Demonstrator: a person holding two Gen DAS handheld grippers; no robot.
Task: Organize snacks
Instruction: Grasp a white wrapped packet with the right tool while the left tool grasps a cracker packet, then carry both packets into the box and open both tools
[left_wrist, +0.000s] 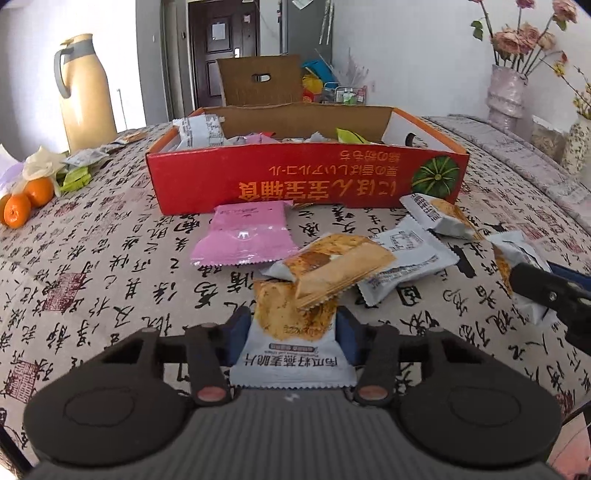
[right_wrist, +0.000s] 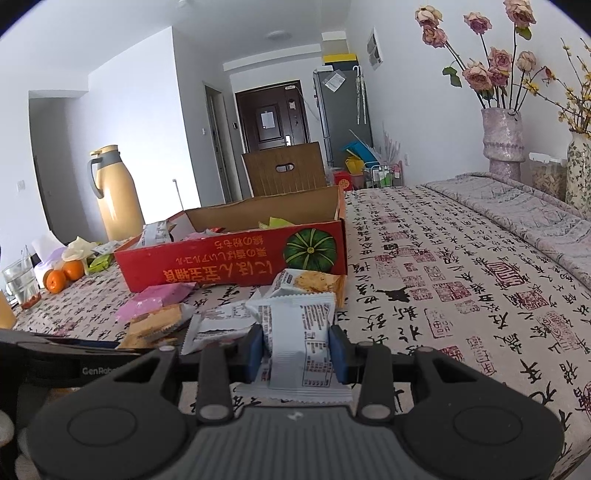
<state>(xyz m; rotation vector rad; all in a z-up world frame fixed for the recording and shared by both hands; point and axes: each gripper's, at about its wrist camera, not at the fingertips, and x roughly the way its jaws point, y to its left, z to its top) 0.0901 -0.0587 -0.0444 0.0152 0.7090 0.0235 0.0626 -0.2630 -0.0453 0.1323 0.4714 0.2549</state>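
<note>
My left gripper (left_wrist: 291, 325) is shut on a white-and-orange cracker packet (left_wrist: 291, 354) that lies on the tablecloth; its blue pads press both sides. A second cracker packet (left_wrist: 332, 269) leans on top of it. My right gripper (right_wrist: 295, 347) is shut on a white snack packet (right_wrist: 295, 332), printed back up, just above the cloth. Ahead stands the red cardboard box (left_wrist: 306, 177), open-topped, with several packets inside. A pink packet (left_wrist: 245, 236) and more white packets (left_wrist: 406, 254) lie loose in front of it.
A yellow thermos (left_wrist: 86, 92) stands at the back left, with oranges (left_wrist: 29, 199) and small sachets near it. A drinking glass (right_wrist: 18, 280) sits at the far left edge. Flower vases (right_wrist: 504, 136) and a folded cloth (right_wrist: 535, 218) line the right side.
</note>
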